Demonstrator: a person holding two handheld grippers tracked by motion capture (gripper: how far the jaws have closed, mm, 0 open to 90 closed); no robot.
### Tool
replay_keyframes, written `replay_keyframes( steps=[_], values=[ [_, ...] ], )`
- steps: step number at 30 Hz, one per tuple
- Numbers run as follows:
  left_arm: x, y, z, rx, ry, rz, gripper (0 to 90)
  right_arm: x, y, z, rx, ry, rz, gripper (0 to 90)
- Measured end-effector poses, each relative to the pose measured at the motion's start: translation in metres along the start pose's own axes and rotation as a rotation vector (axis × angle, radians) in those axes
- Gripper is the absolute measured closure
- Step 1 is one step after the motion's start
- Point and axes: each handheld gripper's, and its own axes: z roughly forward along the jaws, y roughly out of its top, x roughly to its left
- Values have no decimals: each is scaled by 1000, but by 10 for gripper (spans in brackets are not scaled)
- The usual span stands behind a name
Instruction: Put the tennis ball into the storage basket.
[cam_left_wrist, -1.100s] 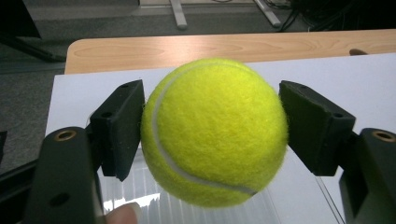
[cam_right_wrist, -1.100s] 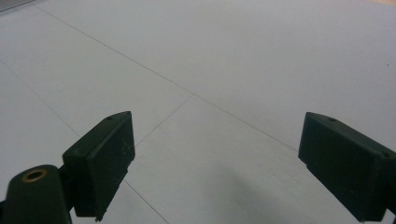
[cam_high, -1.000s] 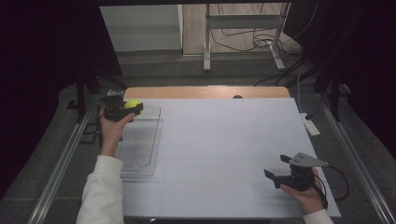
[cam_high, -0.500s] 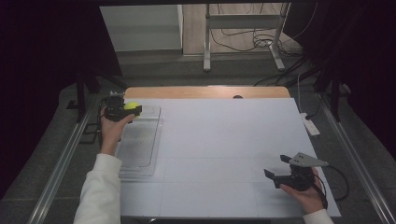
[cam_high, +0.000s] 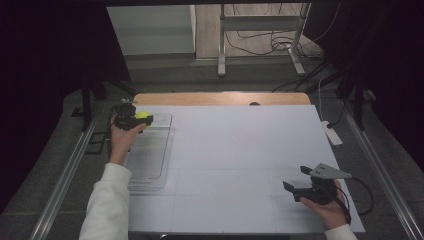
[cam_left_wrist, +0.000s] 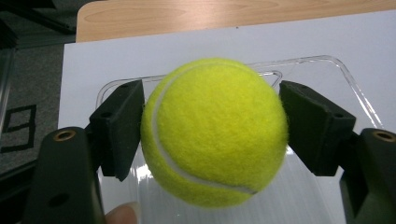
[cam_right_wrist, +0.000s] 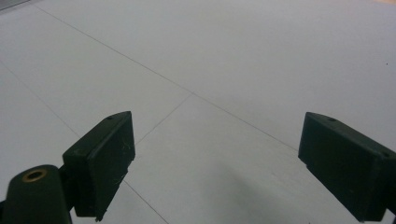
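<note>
Here, one tennis ball (one clear tray)

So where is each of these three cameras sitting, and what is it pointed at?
High view: above the person's side, looking forward and down on the table; both forearms and each hand-held gripper show, left, right.
Left gripper view: on the left hand-held gripper, looking along its jaws, shut on the ball over the tray.
Right gripper view: on the right hand-held gripper, jaws open, facing bare table.
Shared: ball and tray in the high and left gripper views.
</note>
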Motion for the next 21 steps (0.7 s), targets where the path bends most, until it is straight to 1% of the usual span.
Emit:
replay_keyframes(
  steps=[1, 2, 9, 12, 14, 20, 21],
  values=[
    [0, 0, 1, 1, 0, -3, 272, 0, 0, 0, 0, 0, 0, 114],
    [0, 0, 1, 6, 3, 7, 272, 0, 0, 0, 0, 0, 0, 114],
    [-1, -1, 5, 24, 14, 15, 271, 0, 0, 0, 1, -3, -1, 116],
    [-1, -2, 7, 40, 18, 28, 271, 0, 0, 0, 2, -5, -1, 116],
    [-2, -2, 9, 39, 18, 23, 271, 0, 0, 0, 2, -5, 0, 117],
    [-2, -3, 13, 60, 28, 32, 271, 0, 0, 0, 2, -5, -1, 117],
    [-2, -3, 14, 71, 35, 44, 271, 0, 0, 0, 2, -5, -1, 117]
  ],
)
